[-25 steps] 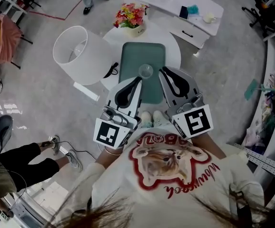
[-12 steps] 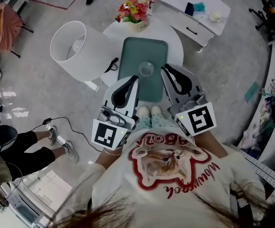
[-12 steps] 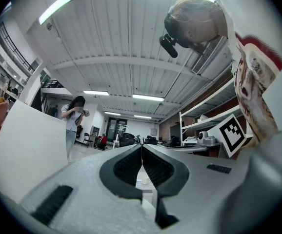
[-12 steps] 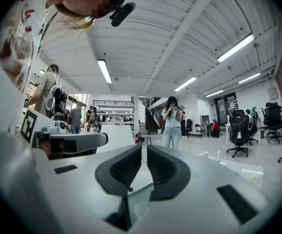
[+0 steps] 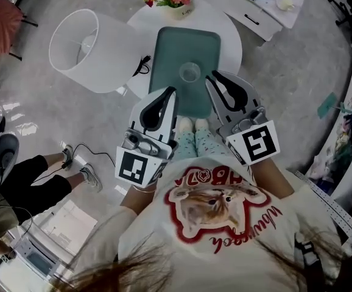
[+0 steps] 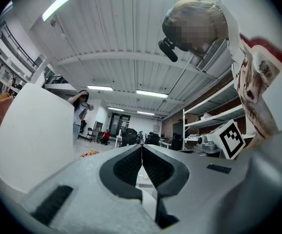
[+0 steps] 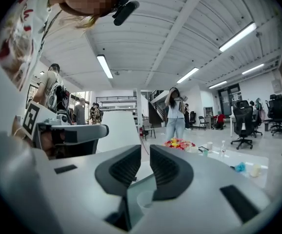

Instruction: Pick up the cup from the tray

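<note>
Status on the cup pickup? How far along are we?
Done: nothing yet. The cup stands untouched on the tray. In hand: the left gripper and right gripper are both over the tray's near end, jaws together and empty, short of the cup. Left: open a gripper, close it on the cup, lift it off the tray.

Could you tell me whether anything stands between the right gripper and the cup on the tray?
Nothing visible does. The cup stands alone on the tray, and in the head view only bare tray surface shows between it and the right gripper, whose jaws are together.
</note>
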`<action>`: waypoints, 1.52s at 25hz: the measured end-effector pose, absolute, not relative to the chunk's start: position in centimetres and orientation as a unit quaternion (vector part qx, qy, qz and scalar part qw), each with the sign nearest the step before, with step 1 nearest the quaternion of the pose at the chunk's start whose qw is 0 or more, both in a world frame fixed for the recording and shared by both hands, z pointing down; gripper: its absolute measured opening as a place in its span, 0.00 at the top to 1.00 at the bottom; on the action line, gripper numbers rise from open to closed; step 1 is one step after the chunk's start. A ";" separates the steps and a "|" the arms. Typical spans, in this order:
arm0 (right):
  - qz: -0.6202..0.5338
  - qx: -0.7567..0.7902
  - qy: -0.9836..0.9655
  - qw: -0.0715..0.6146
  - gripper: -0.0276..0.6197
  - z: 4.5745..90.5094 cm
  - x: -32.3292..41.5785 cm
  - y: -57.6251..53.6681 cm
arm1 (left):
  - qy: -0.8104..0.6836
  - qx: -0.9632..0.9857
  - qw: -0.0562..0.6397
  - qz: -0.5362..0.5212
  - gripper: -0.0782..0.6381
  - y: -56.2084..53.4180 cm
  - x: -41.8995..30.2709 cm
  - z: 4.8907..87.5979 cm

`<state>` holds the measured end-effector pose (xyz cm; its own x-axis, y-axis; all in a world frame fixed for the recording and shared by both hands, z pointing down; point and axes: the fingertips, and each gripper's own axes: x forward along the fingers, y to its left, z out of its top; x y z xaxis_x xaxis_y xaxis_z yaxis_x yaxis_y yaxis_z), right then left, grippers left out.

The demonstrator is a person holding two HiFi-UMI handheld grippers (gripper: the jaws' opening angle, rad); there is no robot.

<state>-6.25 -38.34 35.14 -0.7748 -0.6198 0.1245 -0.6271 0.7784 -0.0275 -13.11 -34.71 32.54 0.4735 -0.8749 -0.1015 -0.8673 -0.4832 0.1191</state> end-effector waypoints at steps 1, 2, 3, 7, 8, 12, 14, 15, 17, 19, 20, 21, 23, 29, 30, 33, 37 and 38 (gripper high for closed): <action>0.037 0.325 -0.943 0.058 0.88 35.6 -6.4 -38.3 | -0.507 0.858 0.028 -0.073 0.87 -34.8 -13.1 32.8; 0.039 0.320 -0.945 0.061 0.88 36.0 -6.5 -38.2 | -0.507 0.859 0.031 -0.072 0.87 -34.7 -13.0 33.1; 0.041 0.316 -0.946 0.064 0.88 36.3 -6.5 -38.1 | -0.507 0.858 0.033 -0.071 0.87 -34.7 -13.0 33.3; 0.045 0.313 -0.946 0.067 0.87 37.5 -6.5 -38.2 | -0.511 0.856 0.045 -0.069 0.87 -34.6 -12.9 34.2; 0.049 0.313 -0.946 0.069 0.87 37.8 -6.4 -38.3 | -0.511 0.856 0.047 -0.067 0.87 -34.5 -12.9 34.5; 0.062 0.313 -0.945 0.077 0.85 39.2 -6.4 -38.6 | -0.510 0.856 0.058 -0.061 0.87 -34.5 -12.8 35.4; 0.064 0.313 -0.944 0.082 0.82 40.3 -6.5 -38.8 | -0.511 0.855 0.064 -0.061 0.87 -34.4 -12.9 35.9; 0.061 0.312 -0.944 0.087 0.81 41.0 -6.5 -38.9 | -0.511 0.855 0.066 -0.062 0.87 -34.4 -13.0 36.1; 0.056 0.306 -0.945 0.099 0.79 42.6 -6.8 -38.9 | -0.511 0.855 0.071 -0.059 0.87 -34.5 -13.1 36.8; 0.062 0.297 -0.946 0.111 0.77 44.1 -7.3 -38.7 | -0.513 0.853 0.078 -0.056 0.87 -34.5 -13.2 37.5; 0.064 0.293 -0.947 0.116 0.77 44.8 -7.4 -38.6 | -0.514 0.852 0.080 -0.056 0.87 -34.6 -13.3 37.9; 0.063 0.289 -0.948 0.120 0.76 45.5 -7.6 -38.6 | -0.515 0.851 0.082 -0.054 0.87 -34.7 -13.3 38.3; 0.060 0.283 -0.949 0.125 0.75 46.5 -7.8 -38.6 | -0.518 0.850 0.083 -0.049 0.87 -34.9 -13.5 39.1; 0.064 0.287 -0.945 0.142 0.74 48.8 -8.1 -39.1 | -0.519 0.848 0.090 -0.055 0.87 -35.2 -14.0 39.9; 0.062 0.286 -0.945 0.147 0.74 49.1 -8.0 -39.2 | -0.519 0.848 0.092 -0.054 0.87 -35.1 -14.0 40.1; 0.057 0.281 -0.945 0.160 0.73 49.9 -7.9 -39.3 | -0.522 0.846 0.097 -0.049 0.87 -35.0 -14.1 40.6; 0.056 0.273 -0.943 0.180 0.70 51.5 -7.9 -39.1 | -0.520 0.847 0.108 -0.039 0.87 -34.9 -14.0 41.6; 0.057 0.271 -0.943 0.186 0.70 52.0 -7.9 -39.0 | -0.519 0.847 0.109 -0.039 0.87 -34.8 -13.9 41.8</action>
